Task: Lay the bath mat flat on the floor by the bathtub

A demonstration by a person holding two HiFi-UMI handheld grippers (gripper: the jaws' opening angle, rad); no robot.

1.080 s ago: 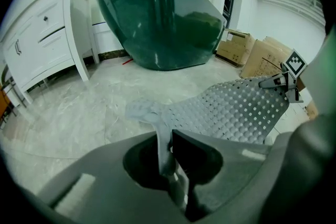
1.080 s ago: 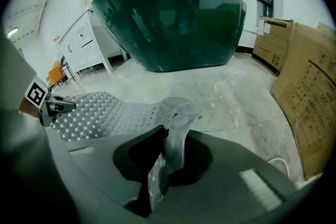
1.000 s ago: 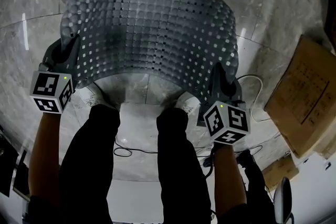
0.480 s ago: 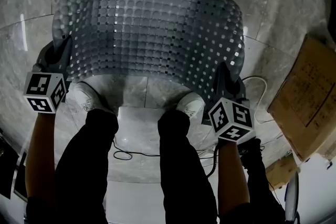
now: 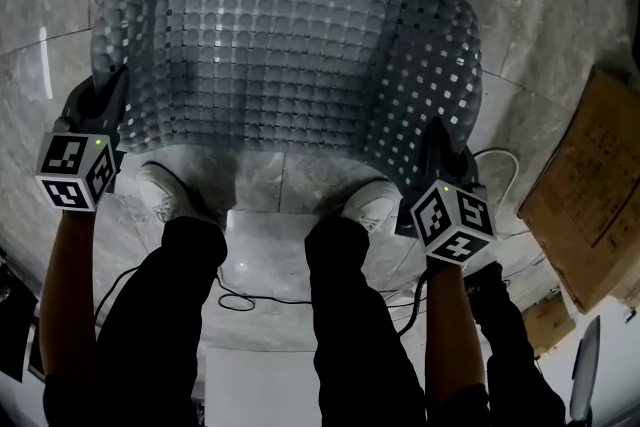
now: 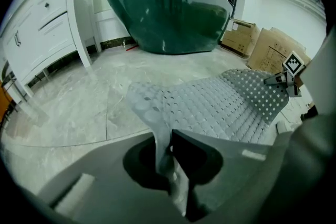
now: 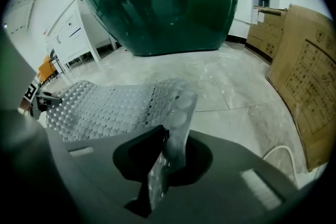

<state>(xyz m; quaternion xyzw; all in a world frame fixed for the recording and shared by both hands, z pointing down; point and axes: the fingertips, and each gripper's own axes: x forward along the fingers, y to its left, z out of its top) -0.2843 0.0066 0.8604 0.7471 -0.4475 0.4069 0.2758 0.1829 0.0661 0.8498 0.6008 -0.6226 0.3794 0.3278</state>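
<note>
The grey, perforated bath mat (image 5: 280, 45) hangs stretched between my two grippers over the marble floor, sagging in a curve. My left gripper (image 5: 105, 100) is shut on its near left corner and my right gripper (image 5: 435, 147) is shut on its near right corner. In the left gripper view the mat (image 6: 220, 107) runs off to the right from the pinched jaws of the left gripper (image 6: 167, 144). The right gripper view has the mat (image 7: 105, 107) running left from the right gripper (image 7: 167, 139). The dark green bathtub (image 6: 168, 2) (image 7: 163, 8) stands just beyond the mat.
Cardboard boxes (image 5: 590, 185) (image 7: 304, 71) lean at the right. A white cabinet (image 6: 47, 23) stands left of the tub. A white cable (image 5: 495, 160) and dark cables lie on the floor near the person's white shoes (image 5: 165, 195), under the mat's near edge.
Both grippers have sunk toward the floor with the mat and spread slightly apart. The mat now reaches farther out and lies lower.
</note>
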